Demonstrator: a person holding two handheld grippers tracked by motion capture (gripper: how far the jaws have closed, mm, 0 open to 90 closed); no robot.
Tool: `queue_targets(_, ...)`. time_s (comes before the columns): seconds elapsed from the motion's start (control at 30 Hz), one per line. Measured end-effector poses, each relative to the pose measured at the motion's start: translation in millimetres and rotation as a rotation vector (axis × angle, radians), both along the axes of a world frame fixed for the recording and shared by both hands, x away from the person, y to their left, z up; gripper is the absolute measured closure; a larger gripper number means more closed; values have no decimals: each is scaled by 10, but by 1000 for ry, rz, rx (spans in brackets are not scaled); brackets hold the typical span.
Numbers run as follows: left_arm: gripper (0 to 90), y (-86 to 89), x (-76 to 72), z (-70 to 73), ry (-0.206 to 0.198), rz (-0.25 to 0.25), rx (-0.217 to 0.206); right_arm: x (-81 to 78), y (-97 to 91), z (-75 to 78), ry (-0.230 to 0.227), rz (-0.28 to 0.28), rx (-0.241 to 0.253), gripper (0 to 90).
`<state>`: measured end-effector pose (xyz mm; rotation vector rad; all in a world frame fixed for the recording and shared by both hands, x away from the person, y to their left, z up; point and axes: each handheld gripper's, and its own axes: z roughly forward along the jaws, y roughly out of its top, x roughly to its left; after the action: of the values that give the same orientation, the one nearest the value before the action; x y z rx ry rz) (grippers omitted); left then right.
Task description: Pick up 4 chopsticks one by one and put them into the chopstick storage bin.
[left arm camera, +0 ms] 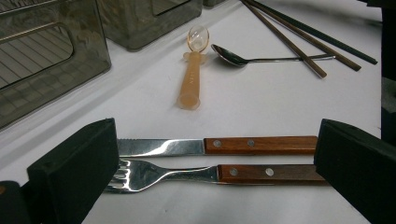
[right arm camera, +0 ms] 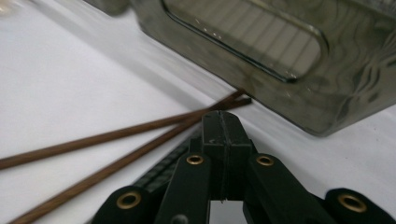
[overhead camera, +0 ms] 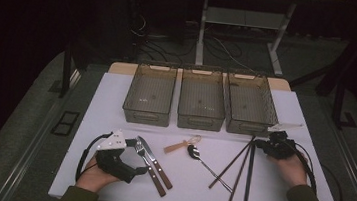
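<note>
White table (overhead camera: 116,104), dark room beyond. Near the front left corner: left gripper (left arm camera: 212,154) spread wide, straddling knife (left arm camera: 219,145) and fork (left arm camera: 210,173), wooden handles side by side, pads clear of both. Toward the right edge: right gripper (right arm camera: 223,128) clamped shut on nothing, tip just beside brown chopsticks (right arm camera: 116,140). Mid-table: steel spoon (left arm camera: 261,58), amber spoon (left arm camera: 192,79). Along the far edge: three smoky bins (overhead camera: 201,100).
</note>
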<state>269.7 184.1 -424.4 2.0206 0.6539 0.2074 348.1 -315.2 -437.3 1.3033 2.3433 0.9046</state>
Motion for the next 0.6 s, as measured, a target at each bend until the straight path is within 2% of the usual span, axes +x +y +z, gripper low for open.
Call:
queue_targets(0.07, 0, 1, 2, -3, 2, 1, 0, -24, 13, 26, -5, 8, 8, 899)
queue_targets(0.1, 0, -4, 3, -7, 2, 0, -1, -64, 64, 65, -16, 32, 22, 899)
queue_targets(0.17, 0, -7, 2, -8, 2, 0, -2, -73, 90, 74, -18, 41, 25, 899)
queue_targets(0.23, 0, -9, 0, -6, 1, -2, -1, -81, 184, 77, -21, 75, 37, 899)
queue_targets(0.27, 0, -9, -1, -6, 1, -2, -1, -83, 288, 62, -15, 104, 35, 899)
queue_targets(0.3, 0, -9, 0, -6, 1, -2, -1, -83, 288, 62, -15, 104, 35, 899)
queue_targets(0.37, 0, -8, 0, -7, 2, -1, -2, -97, 433, 31, -2, 154, 27, 899)
queue_targets(0.6, 0, -8, -1, -10, 2, -3, 0, -130, 570, -36, 32, 202, 9, 899)
